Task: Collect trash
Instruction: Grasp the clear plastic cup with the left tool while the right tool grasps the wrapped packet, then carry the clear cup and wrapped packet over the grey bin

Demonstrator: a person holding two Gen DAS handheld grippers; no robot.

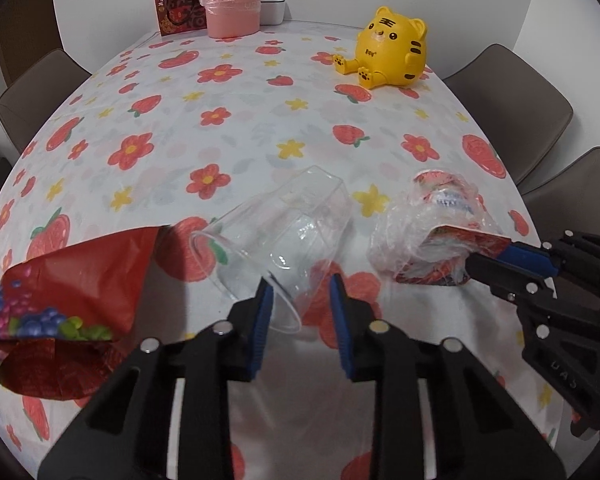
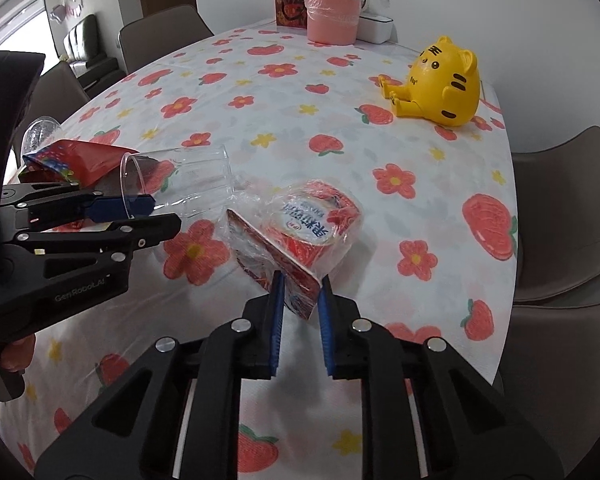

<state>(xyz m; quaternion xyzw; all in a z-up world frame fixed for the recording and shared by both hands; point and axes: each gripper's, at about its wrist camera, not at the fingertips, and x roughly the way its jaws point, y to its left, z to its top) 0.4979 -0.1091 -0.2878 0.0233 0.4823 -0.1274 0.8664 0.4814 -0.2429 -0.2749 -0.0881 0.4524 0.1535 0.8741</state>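
Gripping crumpled wrapper (image 2: 300,236) at lower centre in right gripper (image 2: 300,292), jaws narrow; straddling toppled clear cup (image 1: 276,236) with left gripper (image 1: 300,300), jaws wide. Pending: carrying to pink bin (image 2: 332,20), upper centre.

Left of the left gripper (image 1: 300,292), the red snack bag (image 1: 72,280) is running past the frame edge, its print staying illegible.
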